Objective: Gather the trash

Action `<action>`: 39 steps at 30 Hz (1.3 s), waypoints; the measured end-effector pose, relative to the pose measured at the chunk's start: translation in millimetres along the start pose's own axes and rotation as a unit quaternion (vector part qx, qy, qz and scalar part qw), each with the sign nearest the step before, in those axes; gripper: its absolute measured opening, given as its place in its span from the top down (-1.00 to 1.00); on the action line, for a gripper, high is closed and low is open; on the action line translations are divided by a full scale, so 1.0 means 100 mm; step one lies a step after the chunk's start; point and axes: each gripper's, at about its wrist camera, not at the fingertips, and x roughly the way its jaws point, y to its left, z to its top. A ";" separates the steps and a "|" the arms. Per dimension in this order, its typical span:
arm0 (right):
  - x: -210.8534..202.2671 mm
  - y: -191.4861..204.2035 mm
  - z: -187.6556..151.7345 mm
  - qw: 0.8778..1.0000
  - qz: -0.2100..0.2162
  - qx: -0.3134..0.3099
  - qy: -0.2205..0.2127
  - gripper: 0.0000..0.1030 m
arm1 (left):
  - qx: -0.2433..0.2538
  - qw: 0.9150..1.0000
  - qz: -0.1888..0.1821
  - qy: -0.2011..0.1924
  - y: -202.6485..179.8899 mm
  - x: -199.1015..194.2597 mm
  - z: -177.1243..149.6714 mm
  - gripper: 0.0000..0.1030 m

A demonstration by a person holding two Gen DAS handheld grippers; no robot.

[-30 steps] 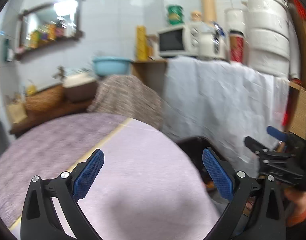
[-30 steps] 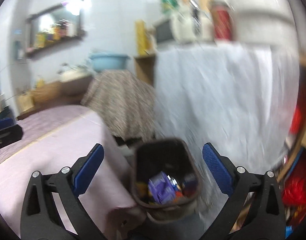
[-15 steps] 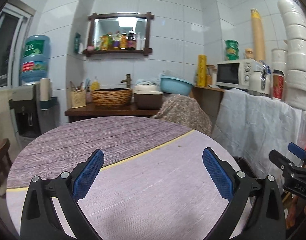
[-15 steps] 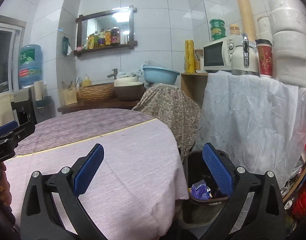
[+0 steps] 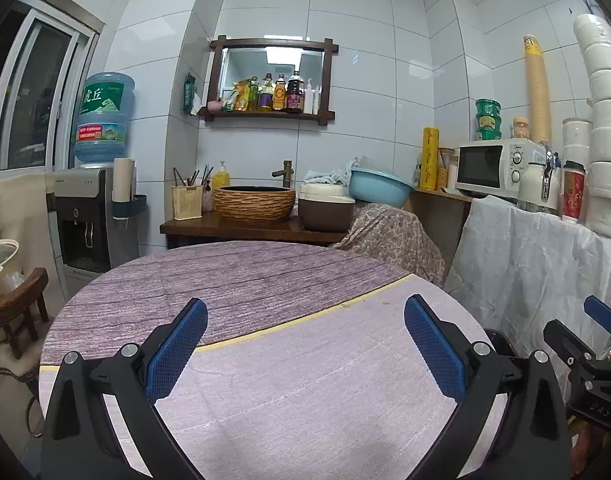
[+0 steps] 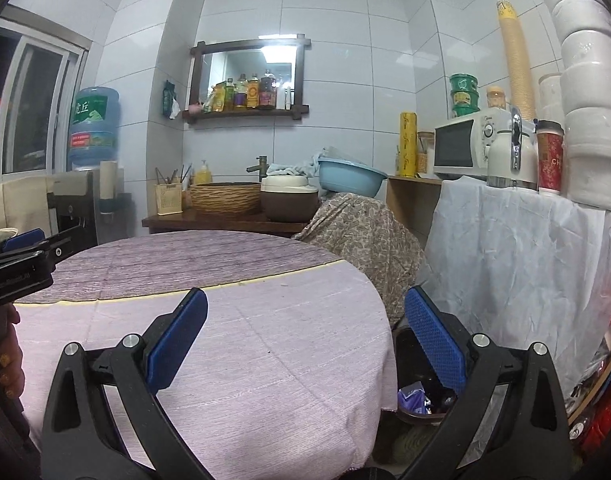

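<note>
Blue-padded left gripper [image 5: 305, 344] and right gripper [image 6: 305, 340] gaped empty; the water jug [image 5: 104, 118] read "虎丘".

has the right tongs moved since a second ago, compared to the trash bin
Yes. The right tongs have lifted and swung left: the trash bin, earlier centred between their pads, now sits low on the right, beside the table.

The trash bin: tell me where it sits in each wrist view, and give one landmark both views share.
Left wrist: only the trash bin rim peeks out at lower right, past the table edge.
Right wrist: trash bin at lower centre-right, beside the table, wrappers inside.
Shared landmark: the microwave.
</note>
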 end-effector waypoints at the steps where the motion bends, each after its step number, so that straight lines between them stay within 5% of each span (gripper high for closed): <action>1: 0.00 -0.01 0.00 1.000 -0.002 0.000 -0.001 -0.89 | 0.001 1.000 0.002 0.000 0.00 0.00 0.01 -0.89; 39: 0.01 -0.10 -0.02 1.000 -0.010 0.020 0.006 -0.89 | 0.003 1.000 0.005 0.014 0.02 0.01 -0.03 -0.89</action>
